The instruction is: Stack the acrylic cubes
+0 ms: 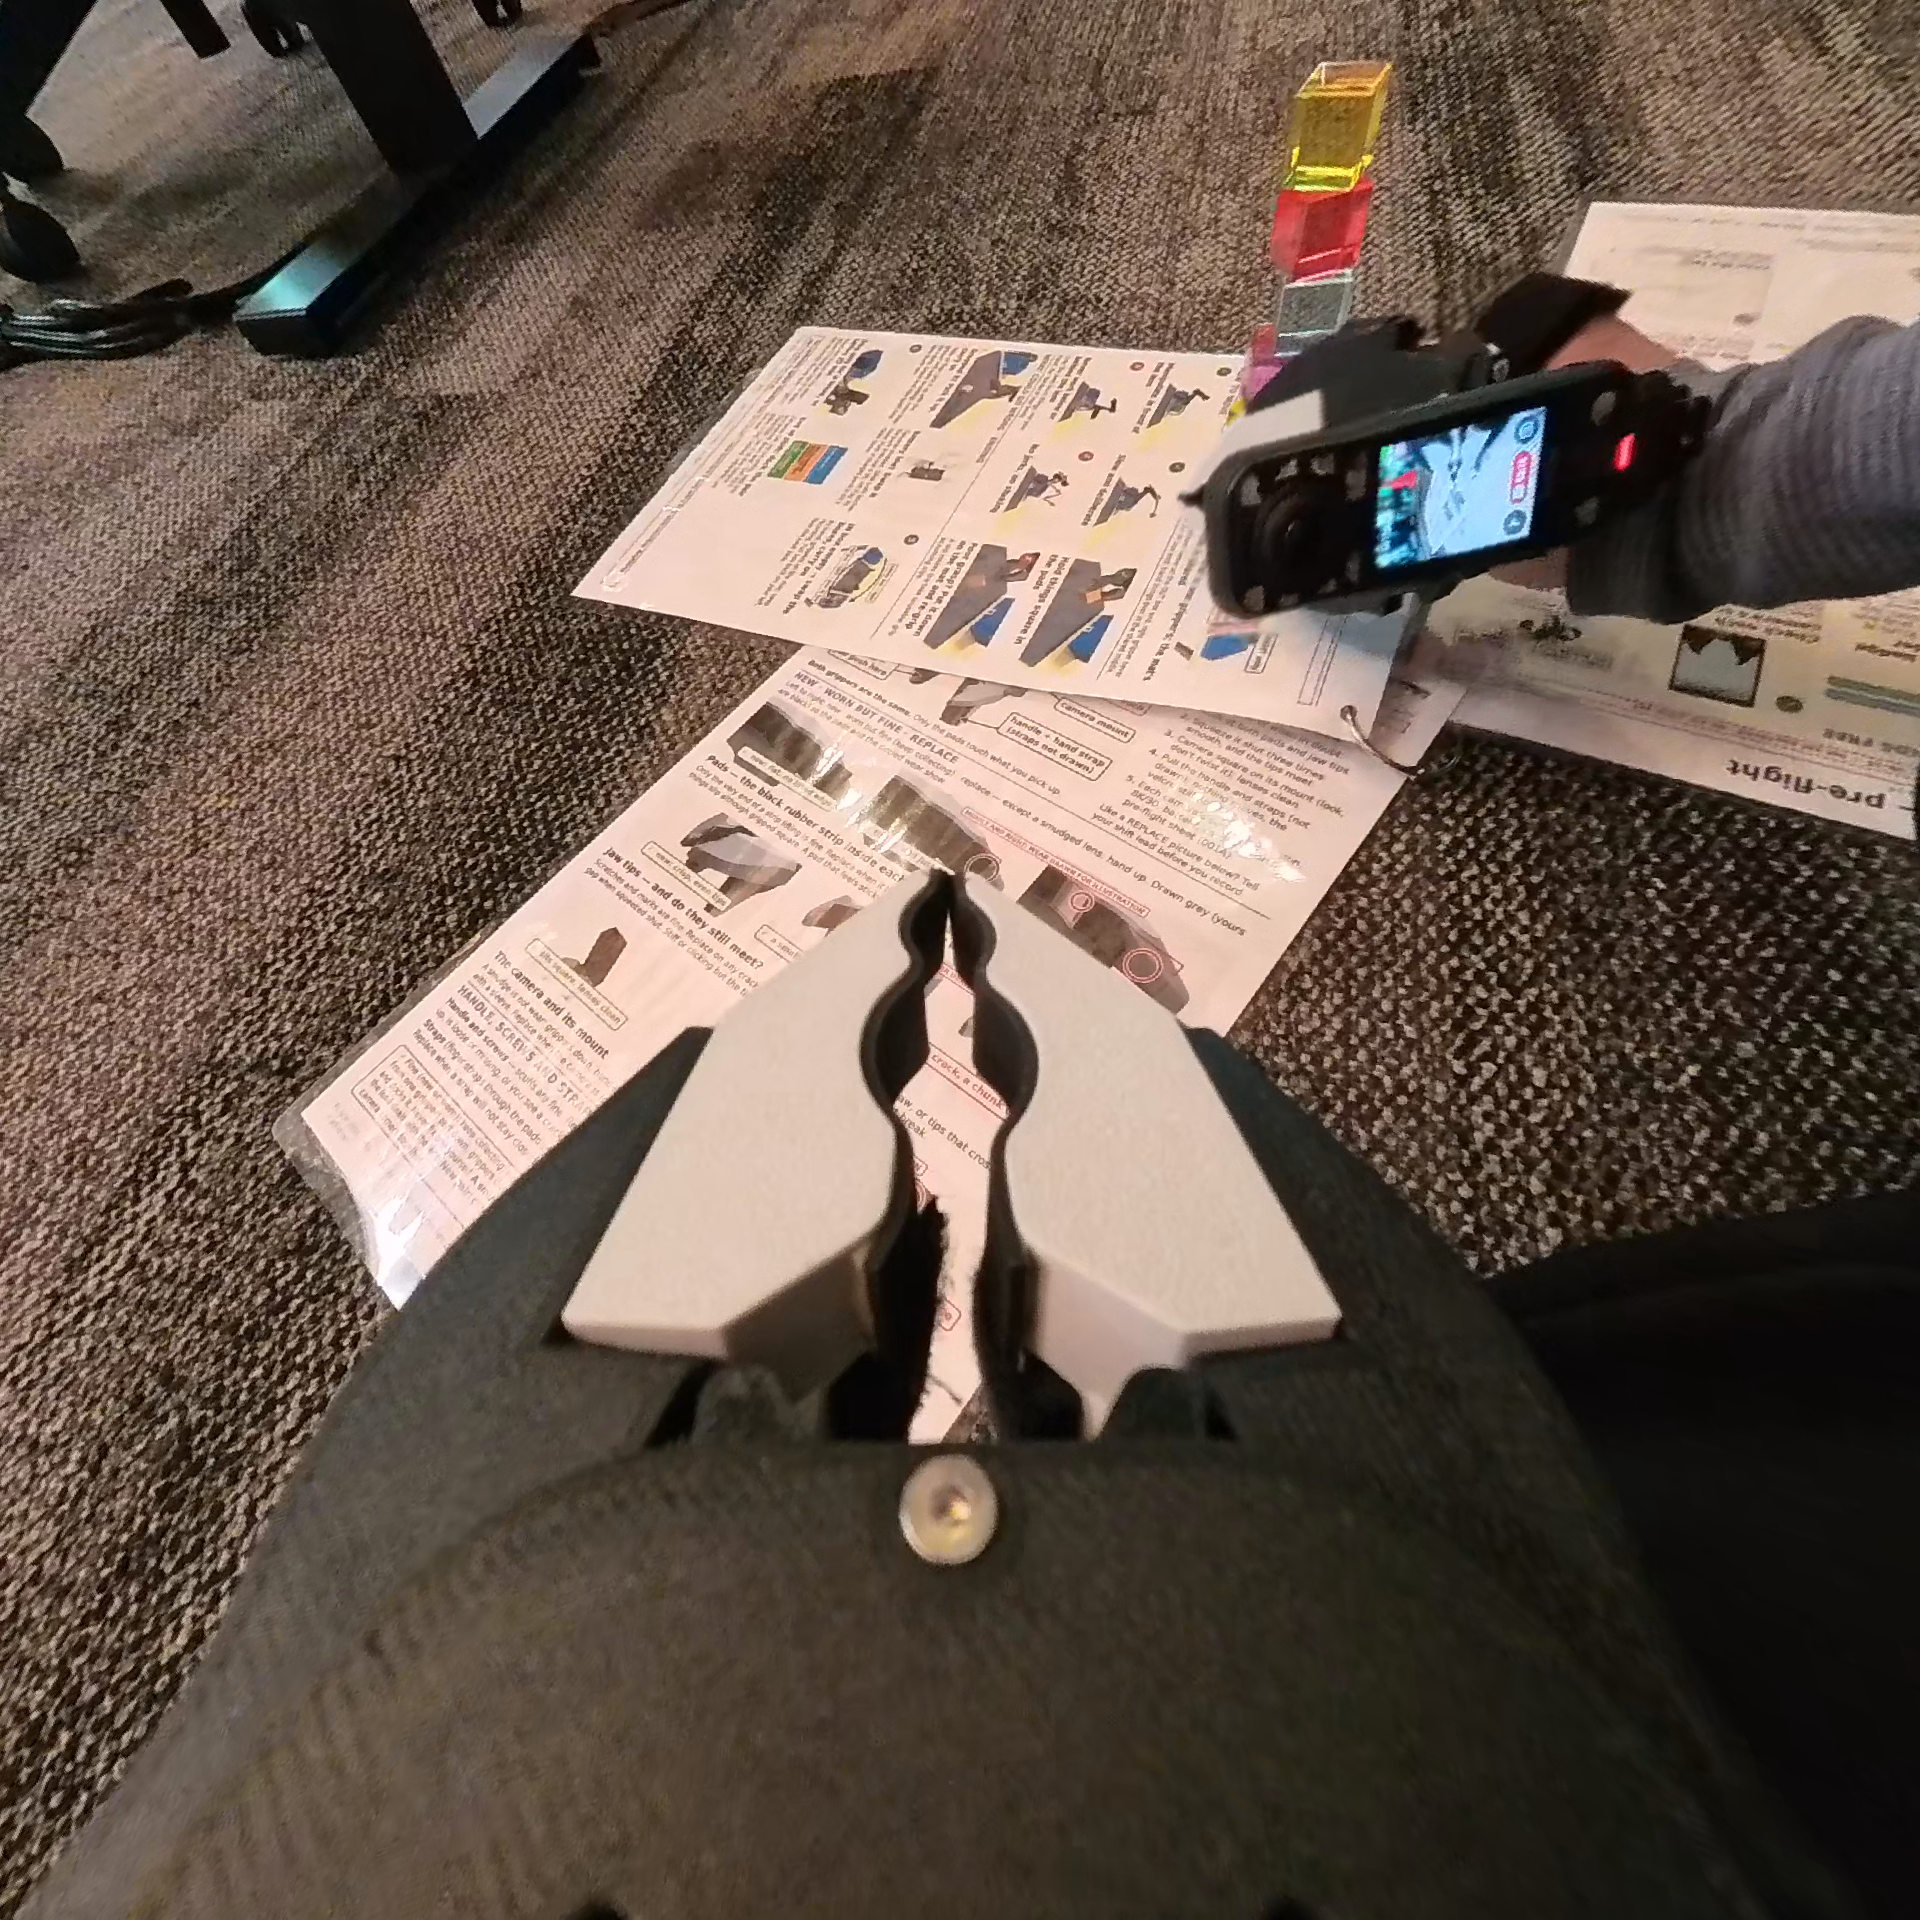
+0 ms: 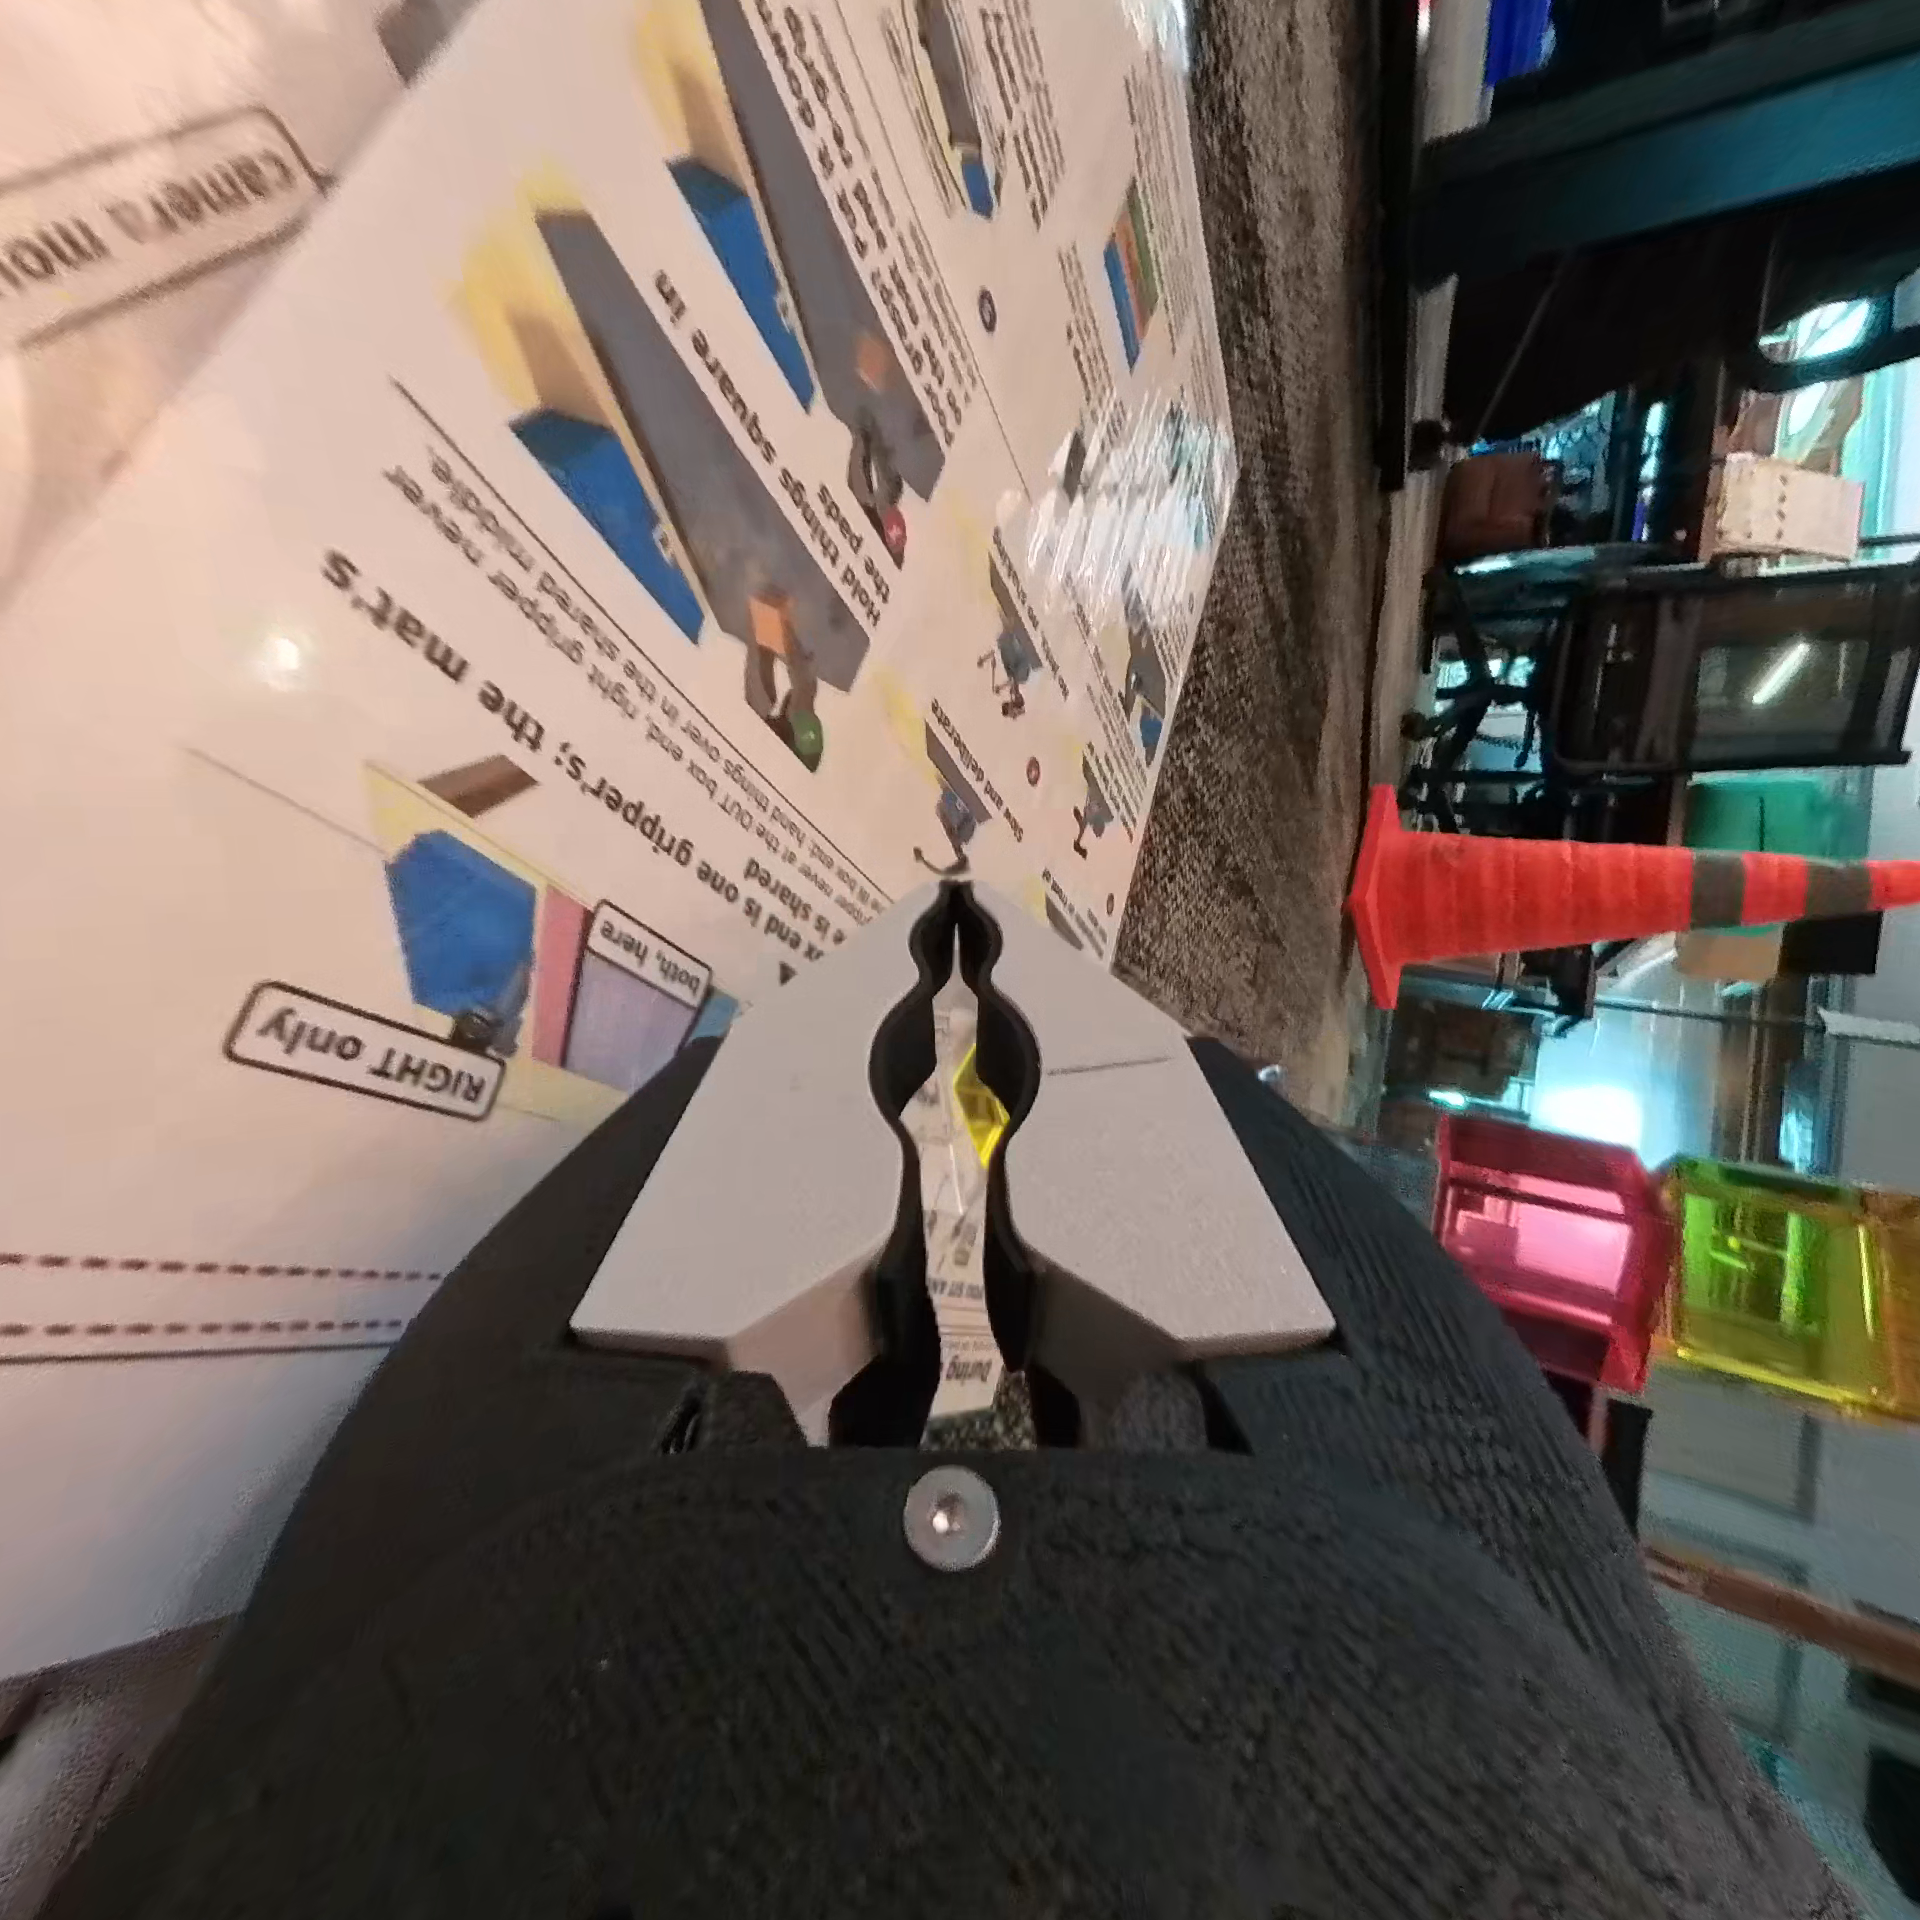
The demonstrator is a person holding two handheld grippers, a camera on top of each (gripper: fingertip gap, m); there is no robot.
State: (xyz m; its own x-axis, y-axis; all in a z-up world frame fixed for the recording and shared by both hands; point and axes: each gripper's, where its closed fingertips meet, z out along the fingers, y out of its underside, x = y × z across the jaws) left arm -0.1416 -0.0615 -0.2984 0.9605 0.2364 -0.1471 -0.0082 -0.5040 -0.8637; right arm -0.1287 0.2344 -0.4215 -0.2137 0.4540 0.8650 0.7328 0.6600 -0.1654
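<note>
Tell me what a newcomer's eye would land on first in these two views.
The tower of translucent coloured blocks standing on the grey carpet, yellow on top and red beneath, stands out first. Next come the laminated instruction sheets spread on the carpet, with the left hand-held gripper shut above one and the right hand-held gripper shut over another. An orange traffic cone shows beyond in the right wrist view.

Both claws (image 1: 948, 883) (image 2: 954, 891) closed, bare
</note>
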